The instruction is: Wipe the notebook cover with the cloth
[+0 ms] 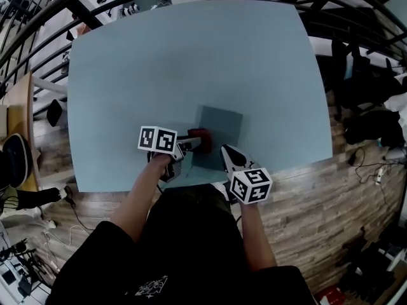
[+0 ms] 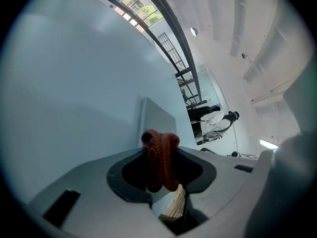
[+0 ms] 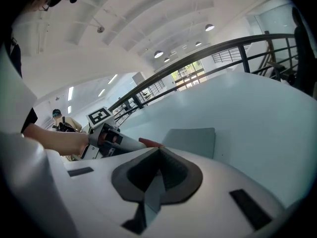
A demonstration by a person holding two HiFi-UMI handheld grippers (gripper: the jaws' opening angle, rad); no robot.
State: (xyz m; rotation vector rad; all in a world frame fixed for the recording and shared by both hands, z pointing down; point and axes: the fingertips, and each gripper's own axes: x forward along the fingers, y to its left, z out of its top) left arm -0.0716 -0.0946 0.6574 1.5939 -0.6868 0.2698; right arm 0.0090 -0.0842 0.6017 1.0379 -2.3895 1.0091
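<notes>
Left gripper [image 1: 193,143] clamps red cloth [image 1: 201,135] at notebook [image 1: 222,124] left edge; cover lies rightward (left is nearer). Right gripper [image 1: 226,152] jaws together, empty, by near corner.

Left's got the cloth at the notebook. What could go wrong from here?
1. The cloth is a small bunch in the left gripper. Little of it sticks out, so the jaws may scrape the notebook.
2. The right gripper is shut on nothing. The notebook lies near the table's front edge and may slide when wiped.
3. The grippers sit close together, so a wide stroke could knock them.
</notes>
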